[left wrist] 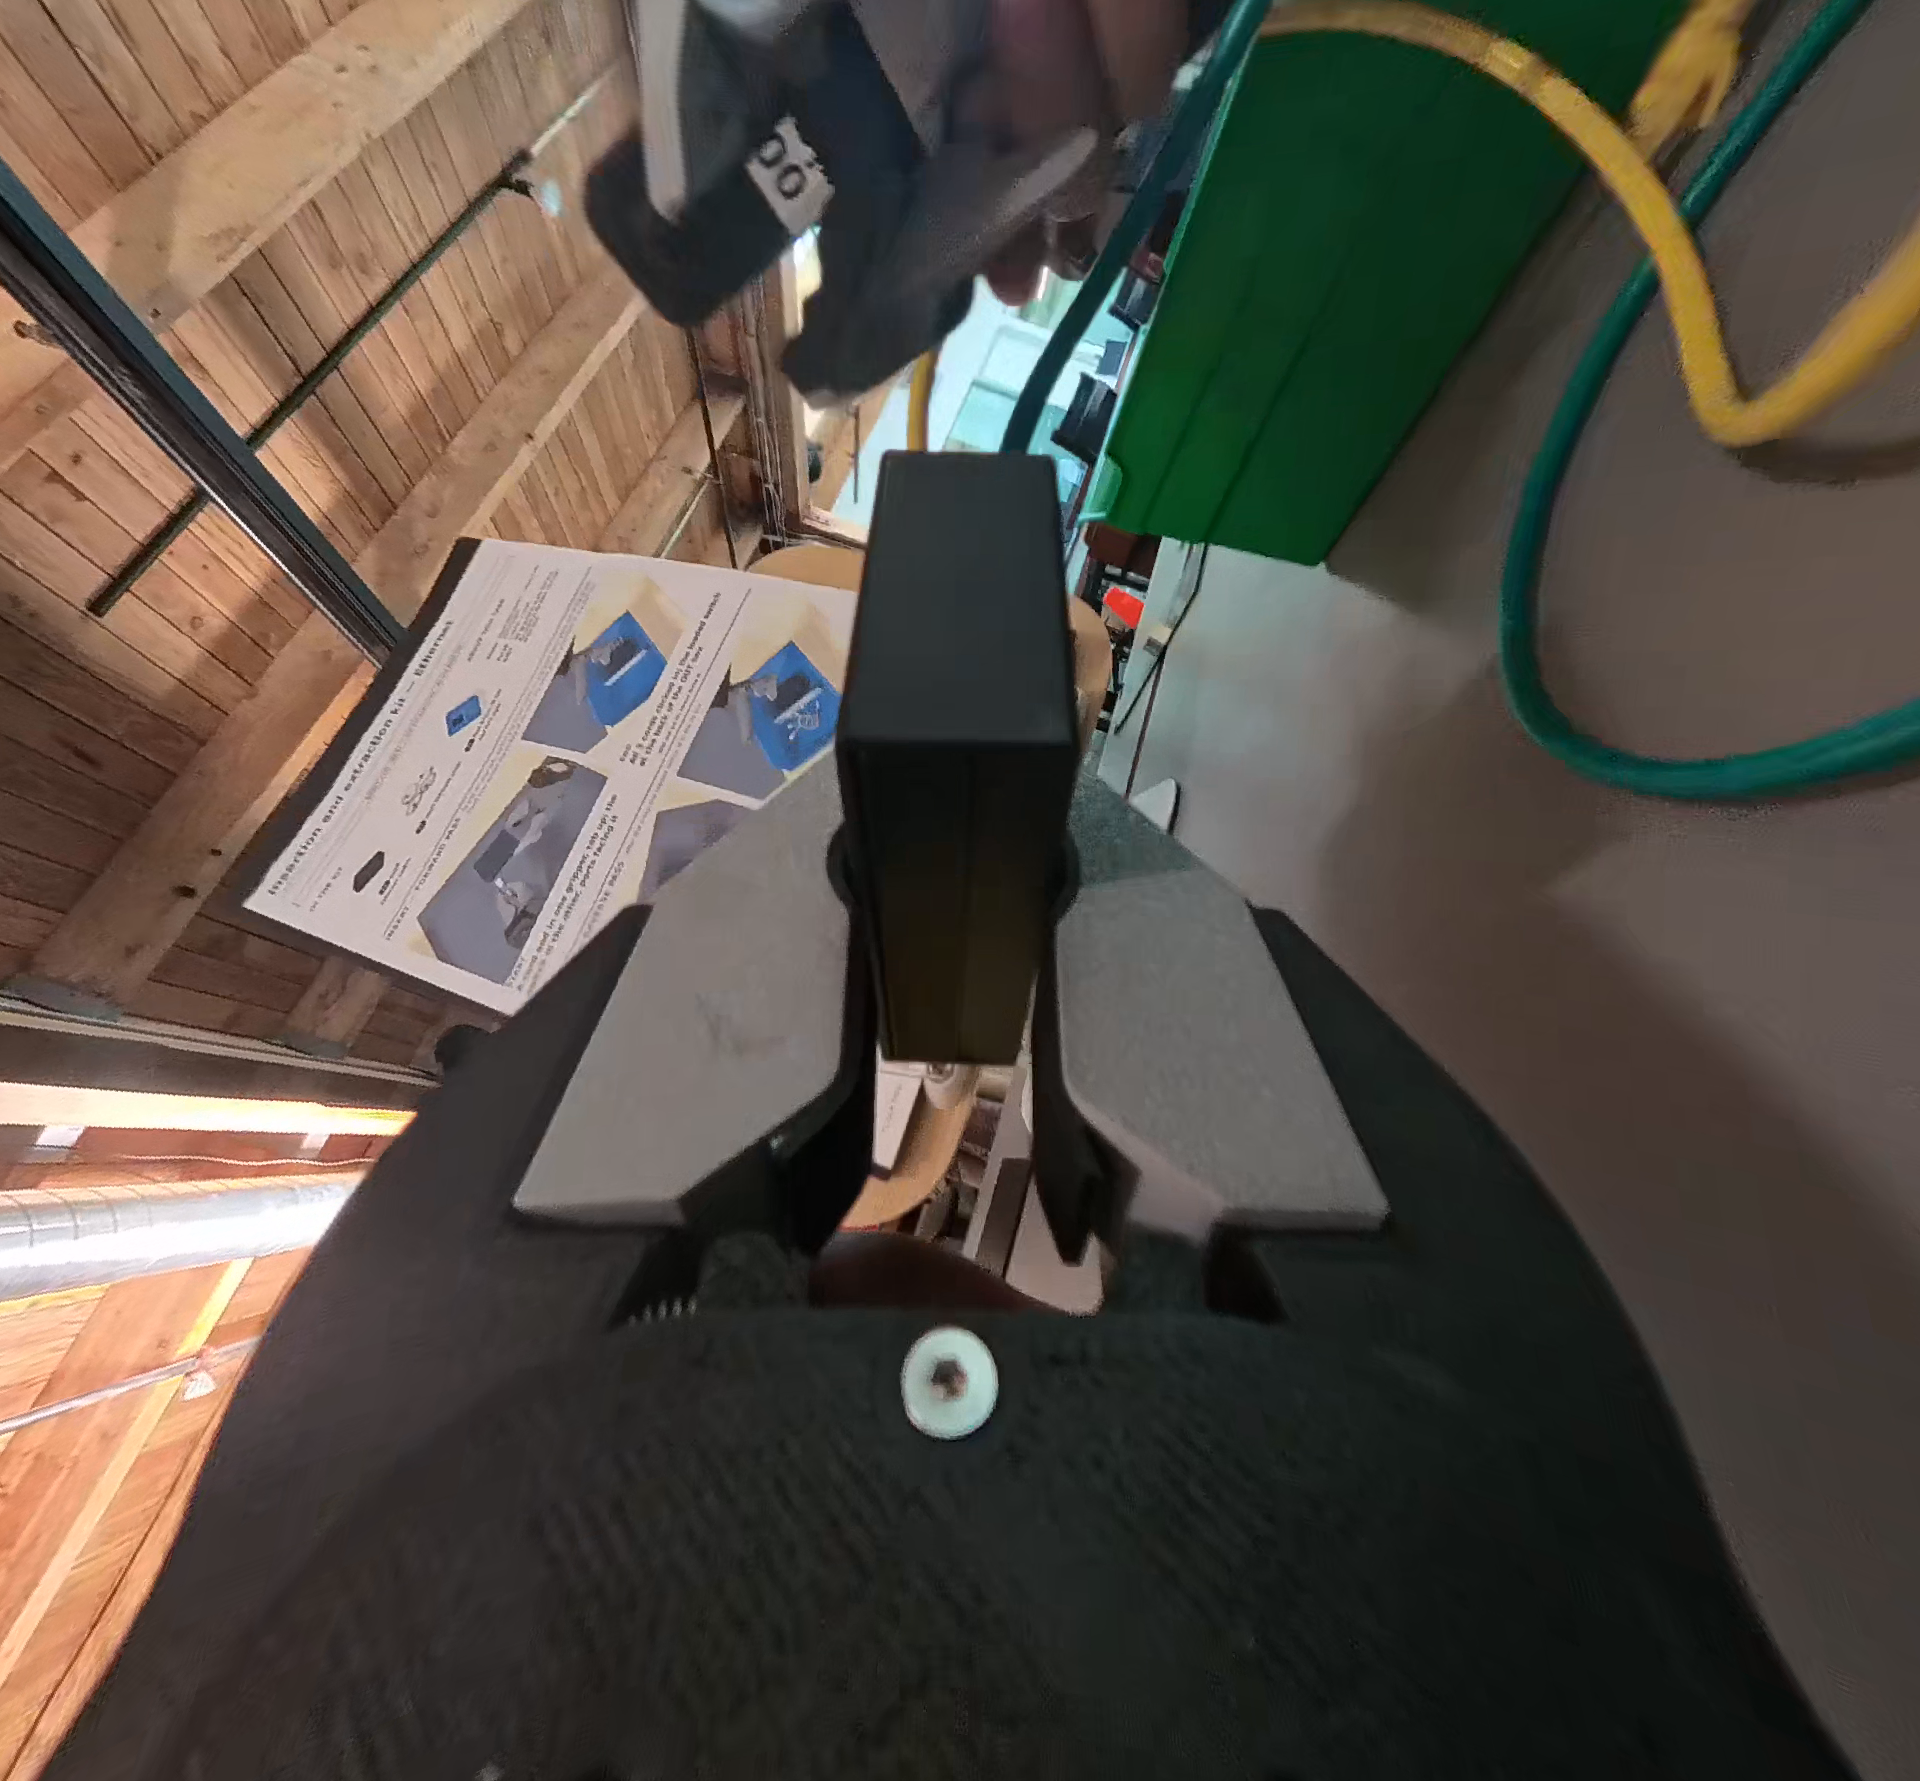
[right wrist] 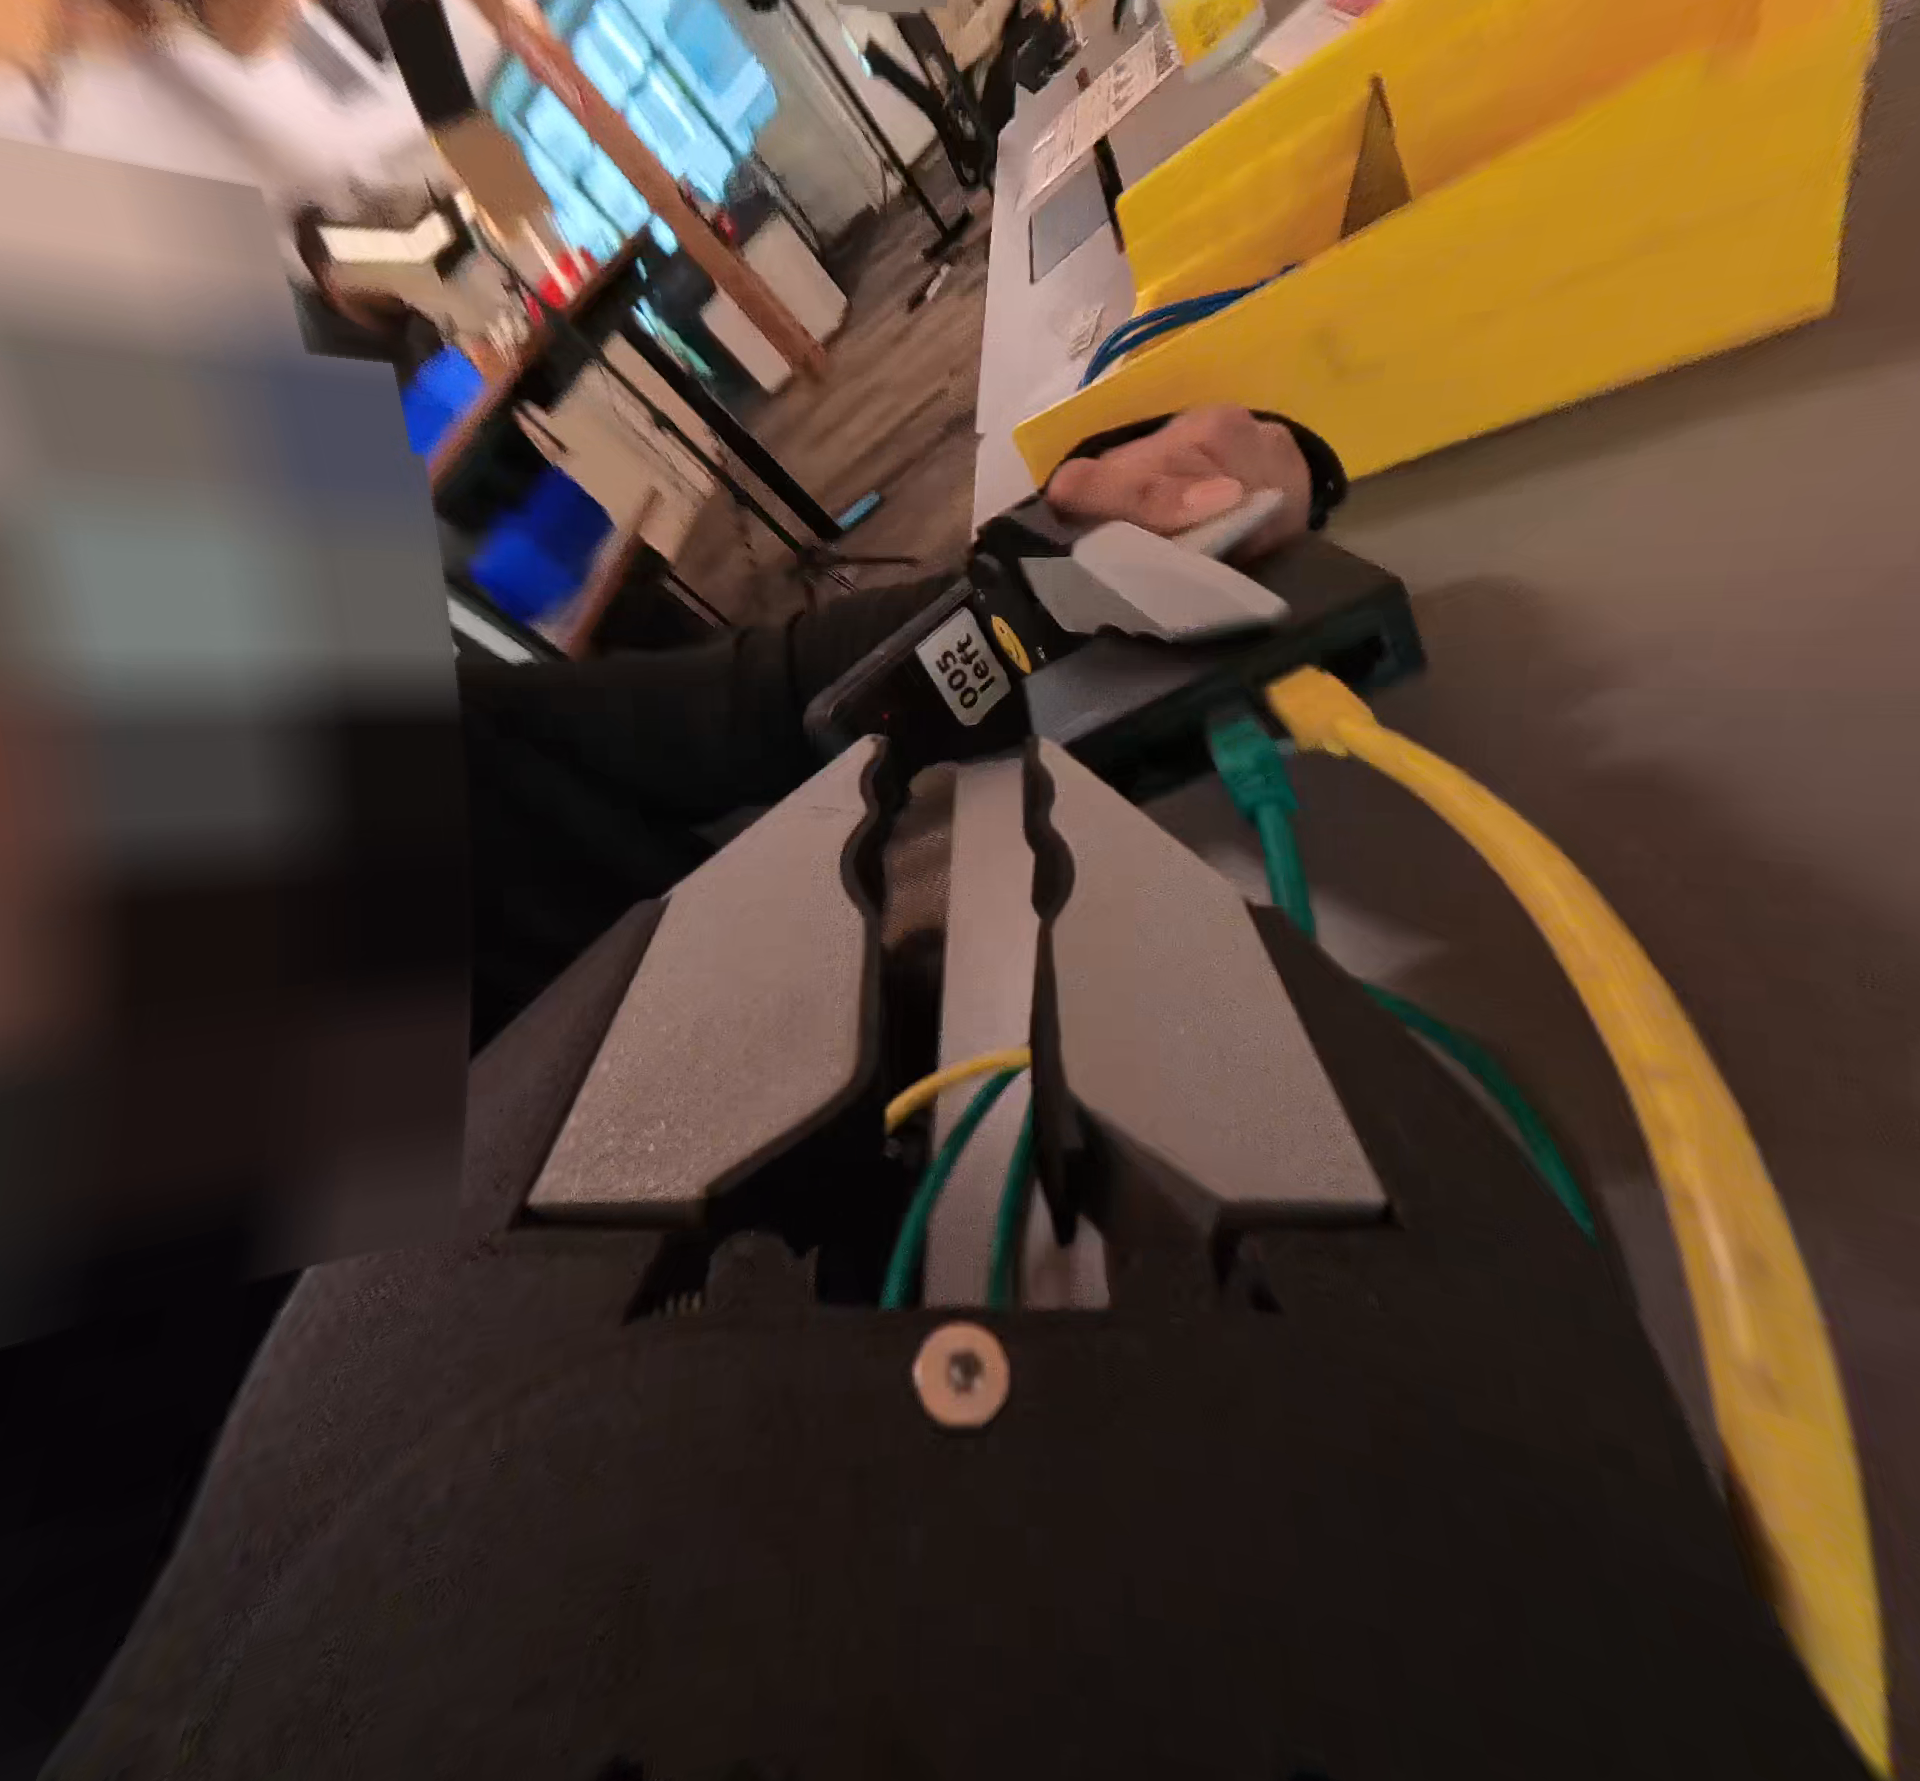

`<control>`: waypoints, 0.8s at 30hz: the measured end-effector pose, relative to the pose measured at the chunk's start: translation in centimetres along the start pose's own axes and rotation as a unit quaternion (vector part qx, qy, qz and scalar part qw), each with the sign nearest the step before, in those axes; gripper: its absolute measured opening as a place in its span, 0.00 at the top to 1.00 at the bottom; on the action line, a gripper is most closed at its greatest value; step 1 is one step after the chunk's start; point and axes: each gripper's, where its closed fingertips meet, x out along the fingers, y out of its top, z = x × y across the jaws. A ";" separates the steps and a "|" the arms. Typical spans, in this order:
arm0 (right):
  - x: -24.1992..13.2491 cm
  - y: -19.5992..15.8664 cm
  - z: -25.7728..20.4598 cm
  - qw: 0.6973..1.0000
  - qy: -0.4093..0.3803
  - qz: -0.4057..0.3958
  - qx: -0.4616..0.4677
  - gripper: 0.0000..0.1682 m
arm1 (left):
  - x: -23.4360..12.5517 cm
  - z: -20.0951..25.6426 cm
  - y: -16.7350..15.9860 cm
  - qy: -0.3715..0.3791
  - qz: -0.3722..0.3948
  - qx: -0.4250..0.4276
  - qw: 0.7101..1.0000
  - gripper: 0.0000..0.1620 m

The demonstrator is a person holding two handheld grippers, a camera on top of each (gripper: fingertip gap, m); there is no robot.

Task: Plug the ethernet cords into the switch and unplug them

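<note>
My left gripper is shut on the black switch and holds it on edge above the grey table. In the right wrist view the switch is clamped by the left gripper, with a hand behind it. A yellow cord's plug and a green cord's plug sit in the switch's ports. My right gripper is open and empty, just short of the switch and left of the plugs. It shows blurred at the top of the left wrist view. The yellow cord and green cord loop over the table.
A green bin stands on the table beyond the switch. A yellow bin with blue cords in it stands behind the left gripper. A printed instruction sheet stands at the left. The cords trail under my right gripper.
</note>
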 end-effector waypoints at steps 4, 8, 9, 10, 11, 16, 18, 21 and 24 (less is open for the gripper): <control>-1.8 -0.6 1.9 0.999 -0.031 0.019 0.040 0.74 | 0.1 -0.4 -0.8 0.010 -0.016 0.004 1.000 0.83; -3.2 -1.2 2.3 0.995 -0.079 0.034 0.042 0.69 | 0.2 -0.5 -1.4 0.015 -0.029 0.017 0.999 0.84; -3.5 -1.2 2.2 0.995 -0.091 0.036 0.037 0.68 | 0.2 -0.6 -1.4 0.017 -0.030 0.023 0.999 0.84; -3.7 -1.4 1.9 0.994 -0.100 0.034 0.033 0.68 | 0.2 -0.6 -1.3 0.018 -0.027 0.031 0.999 0.84; -3.9 -1.6 1.7 0.993 -0.111 0.031 0.027 0.68 | 0.1 -0.8 -1.0 0.024 -0.025 0.046 0.998 0.84; -4.8 -0.8 -0.6 0.981 -0.179 0.063 -0.037 0.64 | 0.0 -1.3 -0.5 0.048 -0.029 0.100 0.993 0.84; -4.3 0.1 -2.8 0.978 -0.168 0.104 -0.065 0.66 | 0.0 -1.2 -0.6 0.049 -0.032 0.104 0.993 0.84; -1.4 -1.2 -4.9 0.986 -0.114 0.105 -0.069 0.75 | 0.0 -1.6 -0.5 0.060 -0.033 0.107 0.992 0.84; 1.0 -2.7 -2.2 0.986 -0.119 0.115 -0.015 0.80 | 0.0 -1.7 -0.2 0.066 -0.031 0.118 0.990 0.84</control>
